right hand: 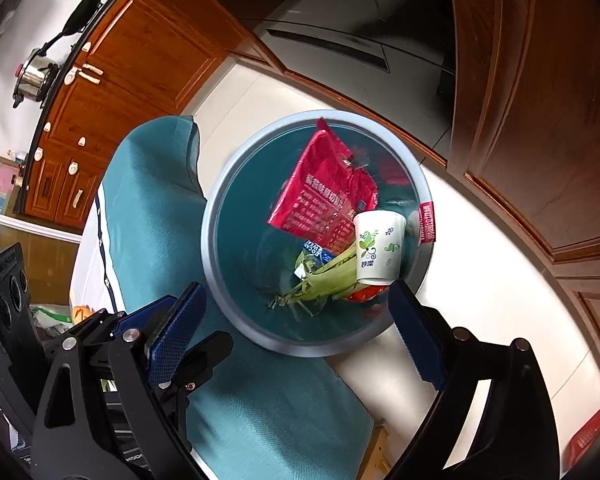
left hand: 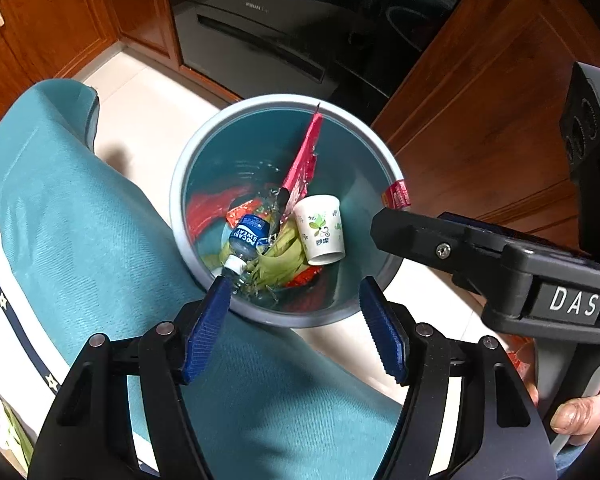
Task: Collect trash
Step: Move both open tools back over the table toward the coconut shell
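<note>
A round teal bin with a grey rim stands on the floor below both grippers; it also shows in the right wrist view. Inside lie a red snack bag, a white paper cup with green flowers, a Pocari Sweat bottle and green vegetable scraps. The cup shows in the right wrist view too. My left gripper is open and empty above the bin's near rim. My right gripper is open and empty above the bin; its body reaches in from the right in the left wrist view.
A table with a teal cloth borders the bin on the left. Wooden cabinets and a wooden door stand around. A dark appliance is behind the bin. A pot sits on the counter.
</note>
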`<state>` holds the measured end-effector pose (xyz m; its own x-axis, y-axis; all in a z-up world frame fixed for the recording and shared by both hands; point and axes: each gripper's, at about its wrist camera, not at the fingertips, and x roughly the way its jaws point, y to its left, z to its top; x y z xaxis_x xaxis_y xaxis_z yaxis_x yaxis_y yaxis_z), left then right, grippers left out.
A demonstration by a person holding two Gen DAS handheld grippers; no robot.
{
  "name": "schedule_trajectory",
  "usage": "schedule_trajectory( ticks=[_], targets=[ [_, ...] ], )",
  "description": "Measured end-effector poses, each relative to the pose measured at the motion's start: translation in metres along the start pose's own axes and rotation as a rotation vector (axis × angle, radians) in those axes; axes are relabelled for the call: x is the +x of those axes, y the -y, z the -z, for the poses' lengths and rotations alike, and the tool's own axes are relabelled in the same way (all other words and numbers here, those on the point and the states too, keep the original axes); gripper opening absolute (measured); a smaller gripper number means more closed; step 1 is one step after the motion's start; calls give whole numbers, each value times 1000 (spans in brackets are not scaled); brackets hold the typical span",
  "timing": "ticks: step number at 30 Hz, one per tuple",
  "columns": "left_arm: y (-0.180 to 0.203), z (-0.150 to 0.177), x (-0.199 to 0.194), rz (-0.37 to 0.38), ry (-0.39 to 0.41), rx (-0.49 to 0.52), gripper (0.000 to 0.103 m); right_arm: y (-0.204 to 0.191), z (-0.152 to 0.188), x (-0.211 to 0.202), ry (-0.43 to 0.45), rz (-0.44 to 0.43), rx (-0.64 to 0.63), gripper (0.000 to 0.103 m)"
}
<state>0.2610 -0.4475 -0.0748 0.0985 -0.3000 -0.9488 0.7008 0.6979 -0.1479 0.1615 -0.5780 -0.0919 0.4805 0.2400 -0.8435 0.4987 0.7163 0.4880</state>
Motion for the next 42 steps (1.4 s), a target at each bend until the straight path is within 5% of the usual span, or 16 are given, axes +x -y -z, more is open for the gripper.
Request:
schedule_trajectory(
  ticks=[27, 34, 42],
  targets=[
    [-42, 79, -105, 20, 191, -41, 72, -96, 56, -82, 165, 179, -221, 97],
    [-76, 118, -143, -5, 271, -84, 91, -147, 76, -86, 147, 138, -304, 97],
    [-160, 182, -191, -85, 339, -191, 97, -243, 111, -57, 73, 89, -475, 97]
  ],
)
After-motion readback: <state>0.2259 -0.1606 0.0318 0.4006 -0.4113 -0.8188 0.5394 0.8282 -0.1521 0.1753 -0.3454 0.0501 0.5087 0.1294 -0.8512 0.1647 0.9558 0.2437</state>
